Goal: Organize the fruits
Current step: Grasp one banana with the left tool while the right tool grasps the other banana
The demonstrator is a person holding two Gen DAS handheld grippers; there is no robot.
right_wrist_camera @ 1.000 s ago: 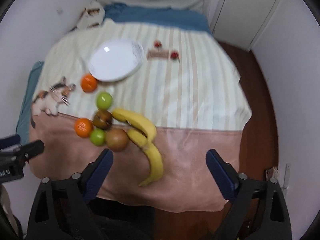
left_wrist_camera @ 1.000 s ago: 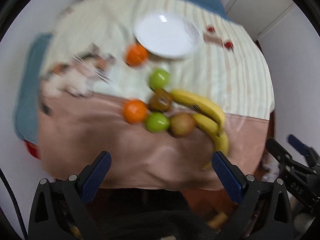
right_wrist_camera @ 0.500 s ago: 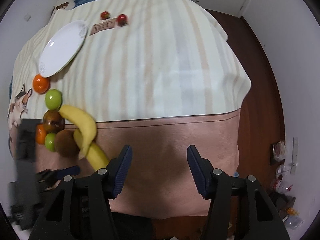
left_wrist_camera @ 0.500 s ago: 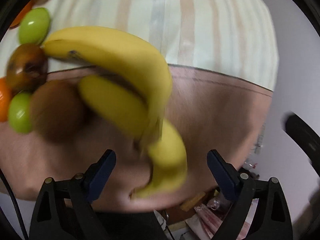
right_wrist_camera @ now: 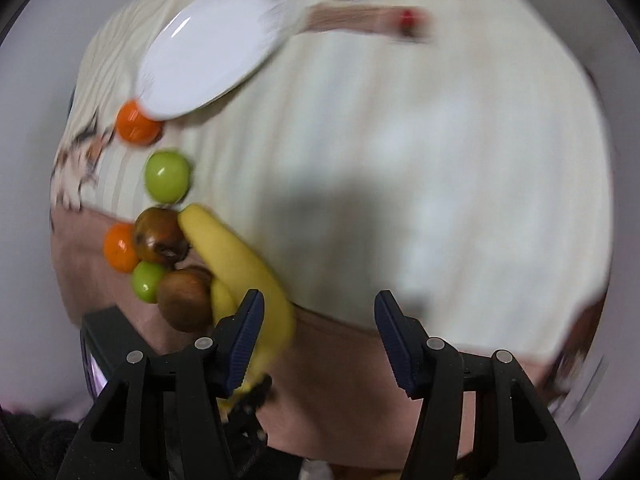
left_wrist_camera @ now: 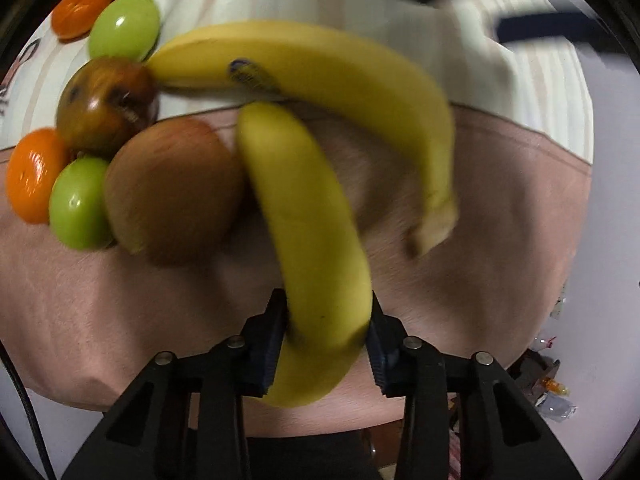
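Two yellow bananas lie on the bed beside a cluster of fruit. My left gripper [left_wrist_camera: 326, 320] points down and its jaws are closing, with both pads against the nearer banana [left_wrist_camera: 308, 216]. The longer banana [left_wrist_camera: 320, 68] curves behind it. To the left sit a brown fruit [left_wrist_camera: 172, 192], a dark red-brown fruit [left_wrist_camera: 104, 104], two green fruits [left_wrist_camera: 124, 26] and two oranges [left_wrist_camera: 34, 176]. My right gripper [right_wrist_camera: 320, 340] hangs open over the pink cloth just right of the bananas [right_wrist_camera: 240, 264], with nothing between its fingers. A white plate [right_wrist_camera: 208, 52] lies further back.
The bed cover is cream-striped [right_wrist_camera: 400, 140] with a pink band [left_wrist_camera: 500, 220] along the near edge. A cat print [right_wrist_camera: 76, 168] marks the left side and a small print with red dots [right_wrist_camera: 360, 20] lies beyond the plate. Clutter shows on the floor [left_wrist_camera: 552, 392] past the bed's edge.
My left gripper has dropped onto the nearer banana and its wide jaws have closed around it. My right gripper has come down toward the fruit, with its jaws narrower than a second ago.
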